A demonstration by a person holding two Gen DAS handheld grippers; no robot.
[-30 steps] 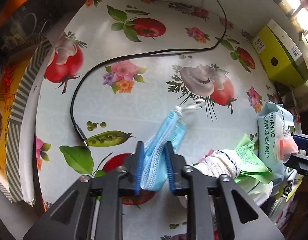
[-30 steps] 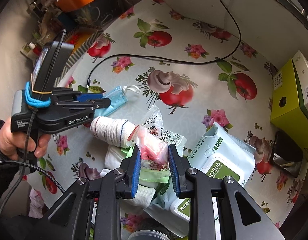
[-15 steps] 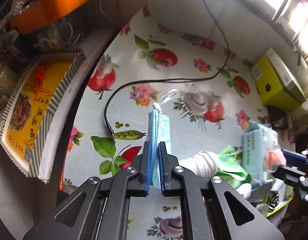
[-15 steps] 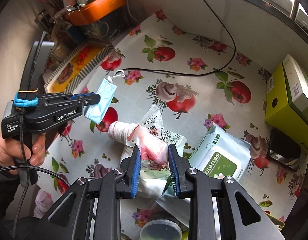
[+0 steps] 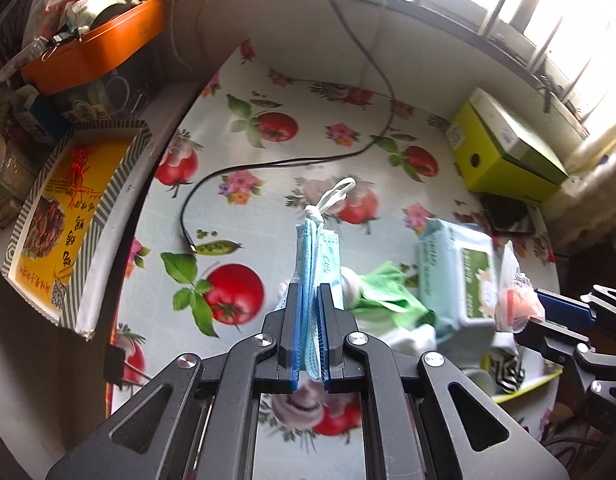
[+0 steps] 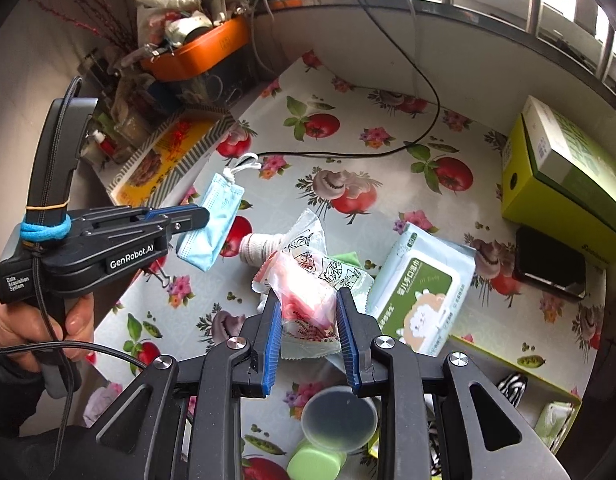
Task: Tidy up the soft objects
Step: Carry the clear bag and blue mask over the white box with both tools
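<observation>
My left gripper [image 5: 309, 296] is shut on a folded blue face mask [image 5: 315, 248], which hangs clear above the flowered tablecloth [image 5: 268, 208] with its white ear loops on top. The right wrist view shows this left gripper [image 6: 196, 216] from the side, with the mask [image 6: 212, 224] held in a person's hand [image 6: 12, 320]. My right gripper [image 6: 308, 304] is shut on a clear packet with pink contents [image 6: 296, 280], raised over a pile of a white sock [image 6: 260, 246], a green cloth [image 5: 383, 292] and a wet-wipes pack [image 6: 423, 292].
A yellow-green box [image 6: 563, 176] and a black phone [image 6: 547, 268] sit at the right. A black cable [image 6: 347, 155] crosses the cloth. A printed yellow carton [image 5: 68, 208] and an orange tray [image 5: 96, 48] are at the left. A lidded cup [image 6: 337, 416] and a yellow-rimmed bin [image 6: 507, 372] lie near me.
The left jaws have pinched in tight on the mask and carried it up off the table. The right gripper has also risen with its packet, so more of the table shows.
</observation>
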